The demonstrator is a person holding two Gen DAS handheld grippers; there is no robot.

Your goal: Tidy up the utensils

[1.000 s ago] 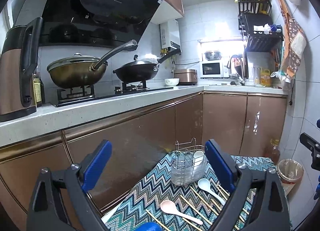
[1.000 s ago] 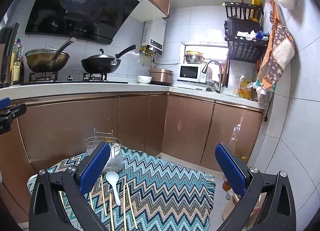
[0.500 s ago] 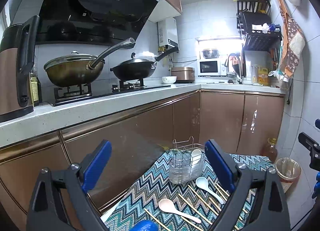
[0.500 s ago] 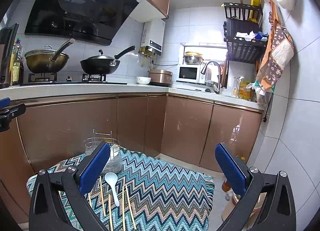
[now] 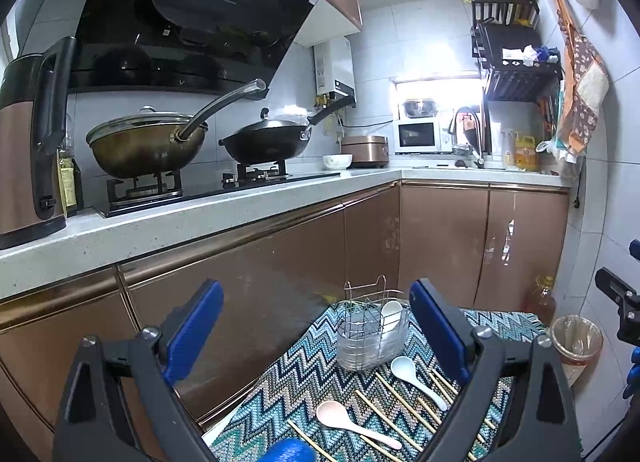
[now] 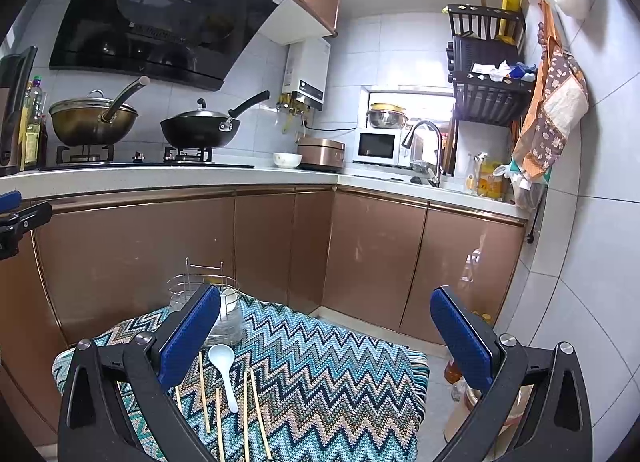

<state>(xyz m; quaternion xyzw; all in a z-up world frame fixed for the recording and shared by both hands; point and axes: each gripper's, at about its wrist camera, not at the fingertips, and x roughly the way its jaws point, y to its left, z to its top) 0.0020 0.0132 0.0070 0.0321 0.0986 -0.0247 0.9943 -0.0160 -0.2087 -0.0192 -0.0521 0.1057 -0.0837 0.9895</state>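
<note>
A wire utensil holder (image 5: 370, 332) with a clear cup base stands at the far end of a zigzag-patterned cloth (image 5: 304, 378), with one white spoon (image 5: 390, 314) in it. A light blue spoon (image 5: 416, 376), a pink spoon (image 5: 352, 424) and several wooden chopsticks (image 5: 404, 406) lie loose on the cloth. My left gripper (image 5: 320, 336) is open and empty, above the cloth's near side. My right gripper (image 6: 326, 340) is open and empty, above the cloth; the holder (image 6: 204, 302), the blue spoon (image 6: 224, 370) and chopsticks (image 6: 256, 410) show by its left finger.
Brown cabinets (image 5: 280, 262) under a white counter (image 5: 160, 222) run behind the cloth. Two woks (image 5: 148, 146) sit on the stove, a kettle (image 5: 28, 142) at left. A bin (image 5: 576, 338) and an oil bottle (image 5: 542, 298) stand on the floor at right.
Both views have drifted slightly, so the holder and utensils sit a little differently in frame. Both grippers stay open and empty.
</note>
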